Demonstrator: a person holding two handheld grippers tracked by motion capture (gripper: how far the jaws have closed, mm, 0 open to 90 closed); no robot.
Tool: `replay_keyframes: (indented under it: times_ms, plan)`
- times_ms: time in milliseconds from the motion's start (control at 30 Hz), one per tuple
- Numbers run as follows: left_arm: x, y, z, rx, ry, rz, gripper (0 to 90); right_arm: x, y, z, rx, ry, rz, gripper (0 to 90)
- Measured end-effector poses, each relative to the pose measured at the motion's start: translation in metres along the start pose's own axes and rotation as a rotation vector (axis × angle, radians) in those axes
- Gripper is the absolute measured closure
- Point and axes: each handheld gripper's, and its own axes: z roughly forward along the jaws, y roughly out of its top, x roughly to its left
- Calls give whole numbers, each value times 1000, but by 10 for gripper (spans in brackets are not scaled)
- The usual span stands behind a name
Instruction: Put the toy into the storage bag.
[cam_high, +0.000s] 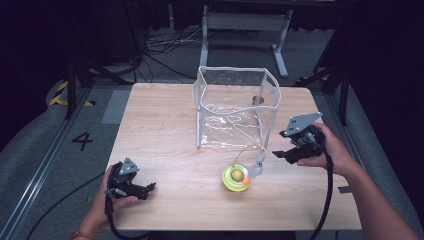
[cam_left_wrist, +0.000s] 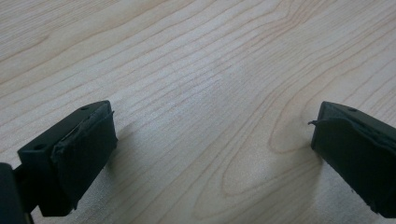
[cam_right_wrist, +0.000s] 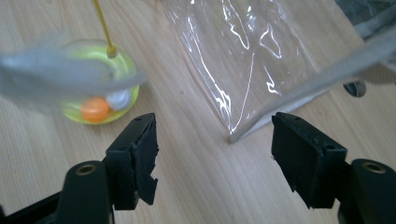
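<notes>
Tabletop w/ clear bag standing open-topped, presumably to receive toy. Yellow-green toy lies at bag's 6 o'clock. Right claw, at toy's 2 o'clock, part-open, empty; left claw wide open, empty, resting idle.

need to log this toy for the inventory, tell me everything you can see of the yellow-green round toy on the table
The yellow-green toy is a shallow round dish of translucent, plastic-looking material, lying flat on the wooden table just in front of the clear plastic bag, apart from it. Inside sit an orange ball and a whitish one. A thin yellow wand arches up from it to a pale, blurred tuft. The right claw hovers beside it, open, not touching.
</notes>
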Motion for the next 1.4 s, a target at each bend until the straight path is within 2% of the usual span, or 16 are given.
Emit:
replay_keyframes:
  times_ms: [67,133,333,633,867,900,967,1133,1233,1333,1400]
  plan:
    - [0,0,0,-1,0,-1,4,0,5,2,-2,-4,-11,320]
    - [0,0,0,-1,-1,-1,4,2,14,5,-2,19,-28,328]
    - [0,0,0,-1,-1,-1,4,8,34,15,8,40,-79,345]
    - [0,0,0,-1,0,-1,4,19,54,33,-7,66,-113,396]
    - [0,0,0,-2,0,-2,4,25,64,50,-10,104,-128,477]
    - [0,0,0,-1,0,-1,4,26,65,52,-2,114,-134,511]
    - [0,0,0,-1,0,-1,4,27,67,57,22,101,-150,546]
    - [0,0,0,-1,0,-1,4,30,70,60,13,136,-153,596]
    - [0,0,0,-1,0,-1,4,34,72,61,19,176,-184,588]
    - [0,0,0,0,-2,0,4,38,71,60,105,154,-233,550]
    - [0,0,0,-1,-2,-1,4,36,68,58,102,189,-210,525]
